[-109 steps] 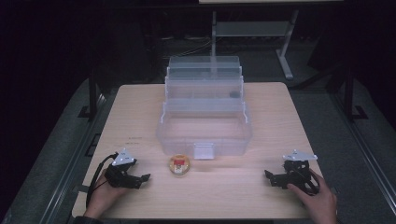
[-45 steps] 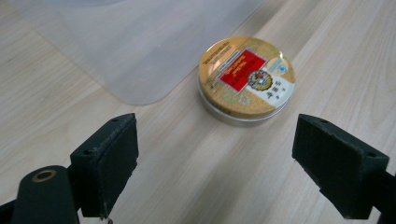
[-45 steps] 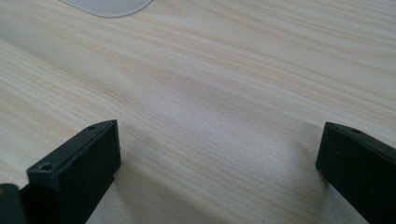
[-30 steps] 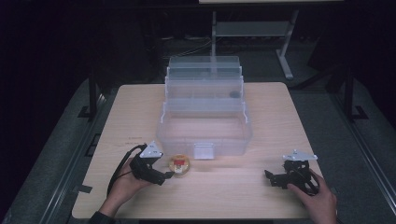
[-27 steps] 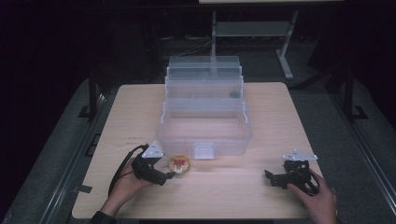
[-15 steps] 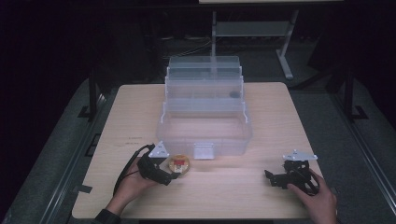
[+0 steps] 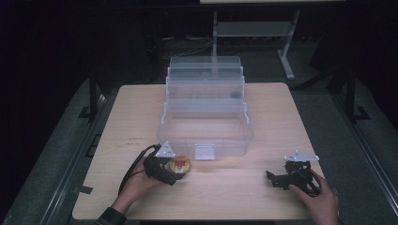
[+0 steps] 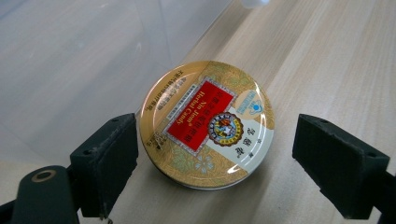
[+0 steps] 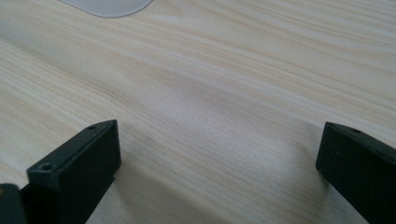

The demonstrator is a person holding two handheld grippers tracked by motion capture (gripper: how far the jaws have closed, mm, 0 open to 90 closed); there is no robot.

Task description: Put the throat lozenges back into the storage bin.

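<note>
Candy tin (image 8: 207,123), round, gold lid with a red label reading "Herbal Candy", lies flat on the wooden table (image 7: 263,192), just in front of the clear box's near wall. Left gripper (image 8: 224,163) straddles it: jaws apart, one pad (image 8: 106,161) touching or nearly touching the tin's rim, the other pad (image 8: 338,163) well clear on the far side. Not clamped. From the high view the left gripper (image 7: 170,174) sits at the tin (image 7: 180,164) with the person's left hand (image 7: 138,185) behind it, cable looping back toward the sleeve.

Right gripper (image 9: 217,172) rests low over bare tabletop (image 9: 224,84), jaws wide apart, nothing between them. High view puts the right gripper (image 7: 274,179) near the table's front right, held by the right hand (image 7: 319,199), well apart from the tin.

Clear plastic tiered organizer box (image 7: 206,112) stands mid-table, trays stepped back and upward. A small dark object (image 7: 234,94) lies in an upper tray; too small to identify. Room beyond the table is dark; a grey metal stand (image 7: 253,29) shows behind.
</note>
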